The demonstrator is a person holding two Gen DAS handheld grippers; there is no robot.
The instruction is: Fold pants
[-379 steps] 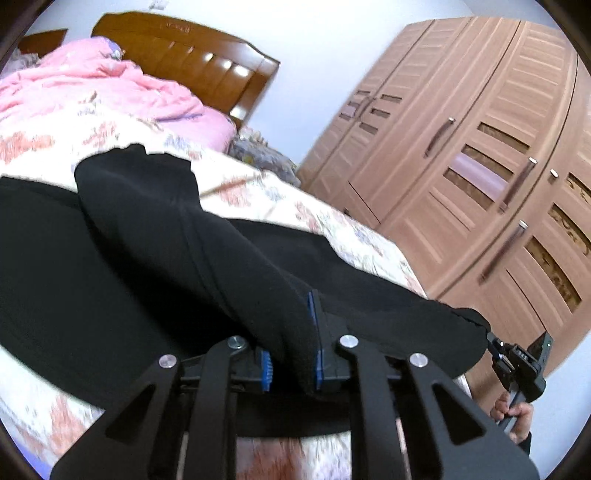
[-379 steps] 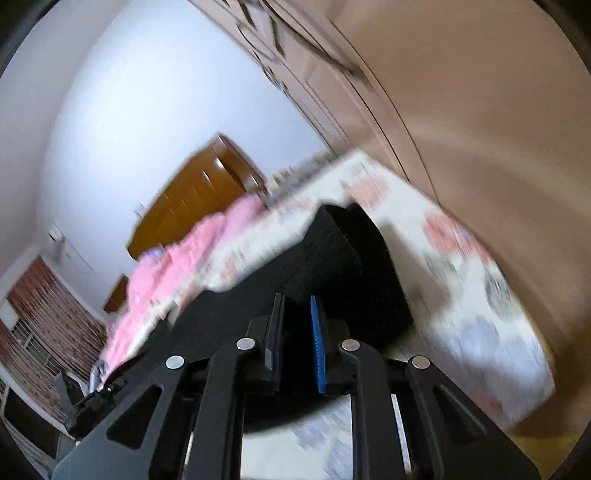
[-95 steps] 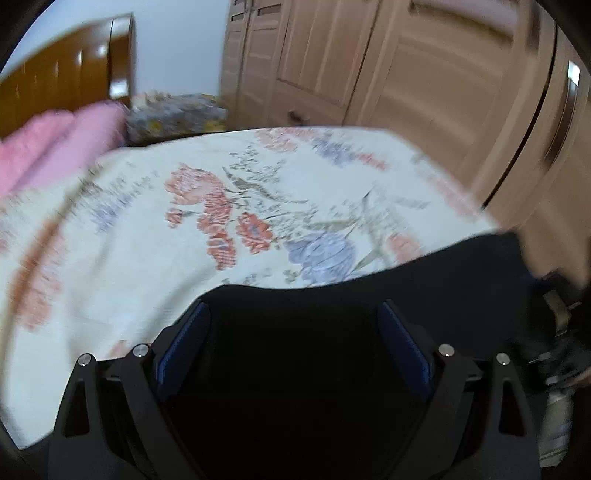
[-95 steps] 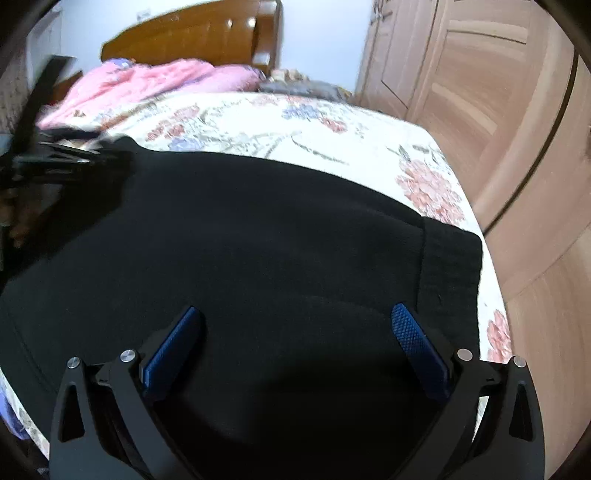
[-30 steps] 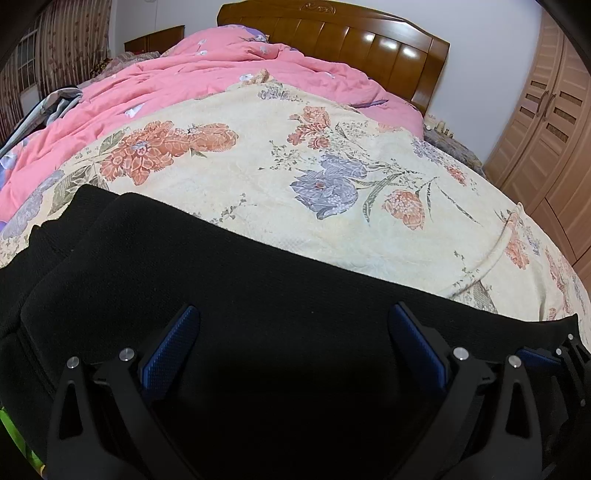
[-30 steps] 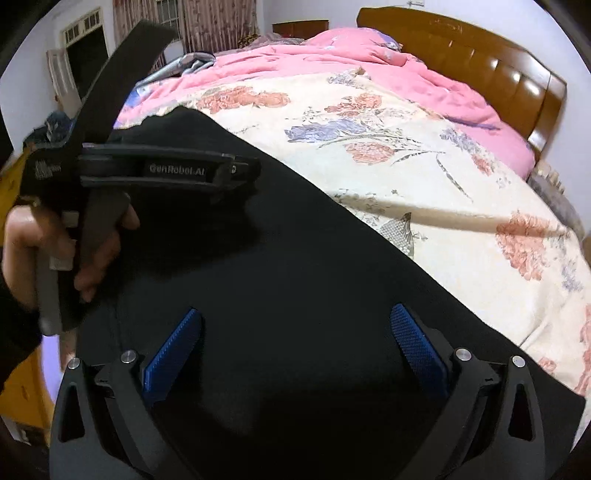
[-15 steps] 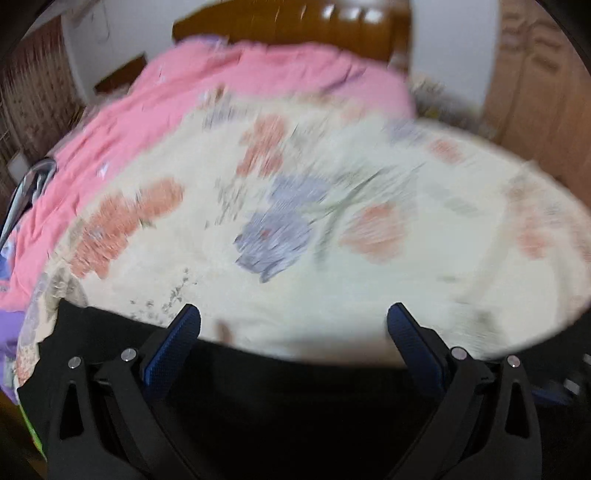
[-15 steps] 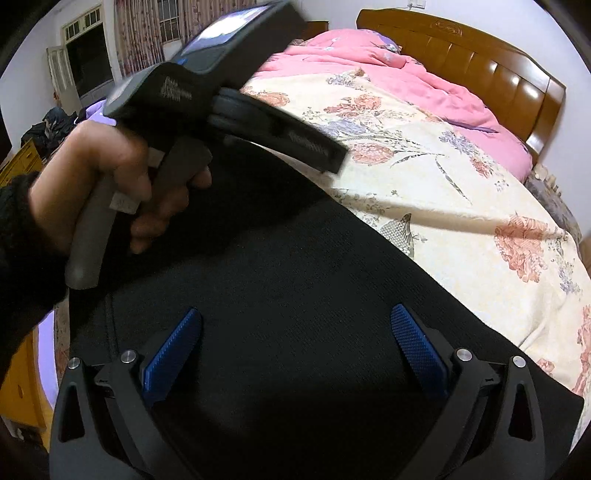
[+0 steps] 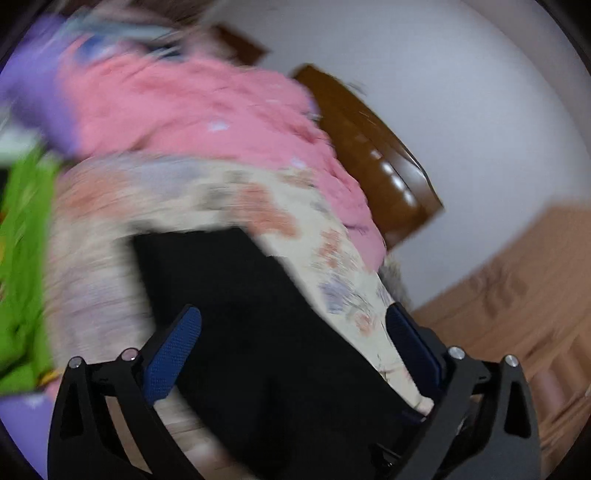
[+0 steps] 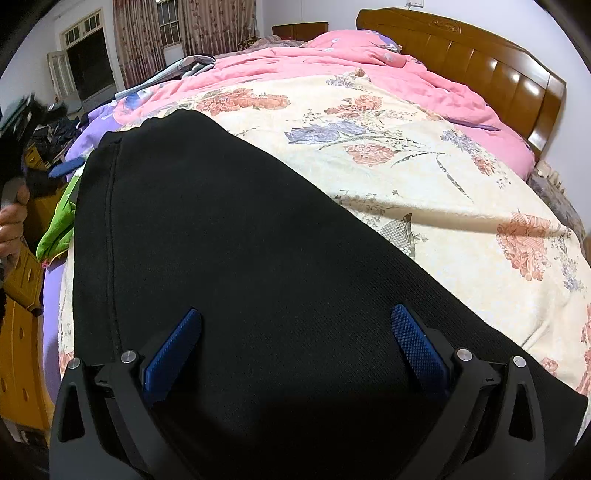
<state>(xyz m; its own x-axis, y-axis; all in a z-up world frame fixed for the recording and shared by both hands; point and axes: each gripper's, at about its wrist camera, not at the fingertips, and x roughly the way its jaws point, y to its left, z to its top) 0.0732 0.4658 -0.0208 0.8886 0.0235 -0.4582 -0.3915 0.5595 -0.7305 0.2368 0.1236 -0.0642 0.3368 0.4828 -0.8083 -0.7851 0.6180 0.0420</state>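
We note the pants (image 10: 236,258): black, knit-textured, lying flat on the bed (image 10: 424,192) in a broad slab, one seam running down their left side. No creases stand out; the far edge sits near the quilt (image 10: 314,62).

Right gripper (image 10: 295,343): jaws wide apart above the pants, blue pads clear of the cloth, nothing pinched.

Left gripper (image 9: 295,347): jaws wide but closing; the pants lie beneath and between them, not pressed by the pads. That view is heavily blurred.

The bed carries a cream floral cover, with the pink quilt bunched toward a wooden headboard (image 10: 480,62). A hand (image 10: 11,225) shows at the left edge. Curtained windows (image 10: 162,33) stand behind; green cloth (image 10: 59,225) hangs off the bedside.
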